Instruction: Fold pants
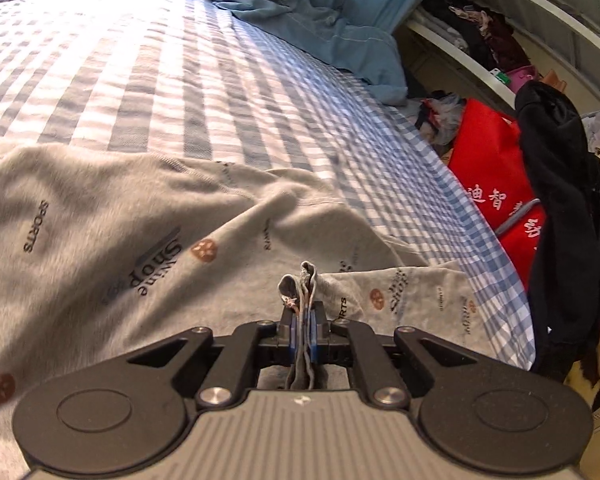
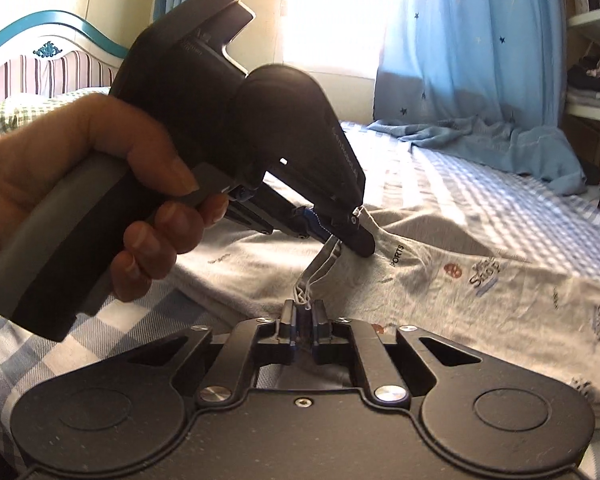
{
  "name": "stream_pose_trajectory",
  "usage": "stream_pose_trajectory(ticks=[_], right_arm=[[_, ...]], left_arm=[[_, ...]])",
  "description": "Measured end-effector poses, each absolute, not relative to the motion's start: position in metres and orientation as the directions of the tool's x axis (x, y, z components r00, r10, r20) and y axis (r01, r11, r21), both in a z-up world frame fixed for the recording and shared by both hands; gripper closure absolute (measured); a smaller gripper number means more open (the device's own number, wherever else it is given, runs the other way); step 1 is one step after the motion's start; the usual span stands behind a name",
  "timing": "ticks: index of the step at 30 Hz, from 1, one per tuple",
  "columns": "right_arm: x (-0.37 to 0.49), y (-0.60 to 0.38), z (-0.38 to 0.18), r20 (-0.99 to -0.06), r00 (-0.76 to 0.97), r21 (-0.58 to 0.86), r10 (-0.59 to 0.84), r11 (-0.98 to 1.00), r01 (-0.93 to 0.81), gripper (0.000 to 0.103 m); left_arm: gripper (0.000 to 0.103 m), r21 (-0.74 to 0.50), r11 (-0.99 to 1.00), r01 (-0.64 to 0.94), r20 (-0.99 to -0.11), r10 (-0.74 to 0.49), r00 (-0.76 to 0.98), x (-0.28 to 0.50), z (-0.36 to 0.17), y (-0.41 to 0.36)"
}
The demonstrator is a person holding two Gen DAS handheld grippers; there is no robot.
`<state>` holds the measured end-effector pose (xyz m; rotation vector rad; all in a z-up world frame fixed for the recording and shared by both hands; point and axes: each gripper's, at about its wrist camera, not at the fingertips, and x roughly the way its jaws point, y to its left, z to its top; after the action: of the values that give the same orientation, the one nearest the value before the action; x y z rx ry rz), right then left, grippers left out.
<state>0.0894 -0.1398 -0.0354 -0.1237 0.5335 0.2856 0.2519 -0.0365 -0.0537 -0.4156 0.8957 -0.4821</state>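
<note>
Left wrist view: grey printed pants (image 1: 148,216) spread rumpled over the checked bed (image 1: 148,80), filling the near left part of it. Beyond the pants, wide bare sheet up to a blue cloth (image 1: 340,28) heaped at the bed's far right edge. Nearest, left gripper (image 1: 302,312) clamped tight on a bunched fold of the pants' edge, fabric poking up between the fingers. Right of the pants, the bed's side edge close by, then a red bag (image 1: 496,160), a black garment (image 1: 564,216) and shelves (image 1: 500,28) crowding that side.

Right wrist view: left hand (image 2: 112,200) wrapped round its handle left of the pants, gripper tip pinching the raised edge. Right gripper (image 2: 305,314) pinched shut on white threads and fabric at the same edge, just beside the left one.
</note>
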Motion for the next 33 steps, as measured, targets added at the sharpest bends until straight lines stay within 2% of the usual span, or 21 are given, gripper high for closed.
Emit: stream_pose_trajectory(ticks=[1, 2, 4, 5, 6, 8, 10, 13, 16, 20, 22, 24, 30, 33], right_arm=[[0.087, -0.140, -0.036, -0.510, 0.826, -0.037, 0.242, 0.953, -0.302, 0.080], [0.083, -0.142, -0.035, -0.502, 0.831, -0.038, 0.241, 0.953, -0.300, 0.072], [0.072, -0.155, -0.033, -0.463, 0.854, -0.049, 0.239, 0.955, -0.294, 0.039], [0.067, -0.162, -0.034, -0.442, 0.867, -0.061, 0.230, 0.957, -0.285, 0.032], [0.059, -0.170, -0.032, -0.419, 0.884, -0.080, 0.210, 0.961, -0.266, 0.020], [0.046, -0.192, -0.033, -0.370, 0.921, -0.143, 0.121, 0.972, -0.185, 0.002], [0.043, -0.216, -0.035, -0.334, 0.942, -0.220, -0.010, 0.973, -0.068, 0.001], [0.056, -0.254, -0.036, -0.324, 0.930, -0.274, -0.174, 0.958, 0.084, 0.001], [0.080, -0.285, -0.039, -0.313, 0.914, -0.280, -0.258, 0.945, 0.171, 0.001], [0.104, -0.298, -0.053, -0.351, 0.899, -0.296, -0.262, 0.942, 0.159, 0.001], [0.101, -0.300, -0.067, -0.363, 0.889, -0.371, -0.278, 0.919, 0.135, 0.001], [0.083, -0.307, -0.078, -0.295, 0.907, -0.428, -0.300, 0.890, 0.156, 0.001], [0.061, -0.361, -0.080, -0.298, 0.867, -0.328, -0.400, 0.896, 0.301, 0.001], [0.058, -0.363, -0.073, -0.293, 0.857, -0.338, -0.424, 0.884, 0.321, 0.001]], left_arm=[[0.077, -0.524, 0.827, 0.206, -0.643, -0.542, 0.541, 0.251, -0.054, -0.035], [0.067, -0.520, 0.830, 0.199, -0.643, -0.534, 0.549, 0.248, -0.054, -0.033], [0.030, -0.520, 0.831, 0.196, -0.619, -0.525, 0.584, 0.241, -0.048, -0.029], [0.023, -0.504, 0.843, 0.187, -0.615, -0.502, 0.609, 0.236, -0.044, -0.027], [0.016, -0.483, 0.857, 0.180, -0.611, -0.477, 0.632, 0.231, -0.040, -0.027], [0.012, -0.423, 0.887, 0.182, -0.598, -0.425, 0.680, 0.222, -0.031, -0.032], [0.003, -0.361, 0.914, 0.186, -0.590, -0.378, 0.713, 0.215, -0.027, -0.044], [0.002, -0.283, 0.942, 0.179, -0.591, -0.318, 0.741, 0.208, -0.029, -0.073], [0.001, -0.232, 0.960, 0.155, -0.598, -0.267, 0.756, 0.205, -0.037, -0.104], [0.001, -0.157, 0.981, 0.117, -0.615, -0.189, 0.765, 0.202, -0.060, -0.123], [0.001, -0.114, 0.986, 0.120, -0.607, -0.165, 0.777, 0.198, -0.065, -0.123], [0.001, -0.127, 0.985, 0.116, -0.608, -0.170, 0.776, 0.196, -0.063, -0.118], [0.001, -0.083, 0.985, 0.148, -0.620, -0.168, 0.767, 0.193, -0.064, -0.117], [0.001, -0.098, 0.986, 0.138, -0.614, -0.169, 0.771, 0.191, -0.061, -0.115]])
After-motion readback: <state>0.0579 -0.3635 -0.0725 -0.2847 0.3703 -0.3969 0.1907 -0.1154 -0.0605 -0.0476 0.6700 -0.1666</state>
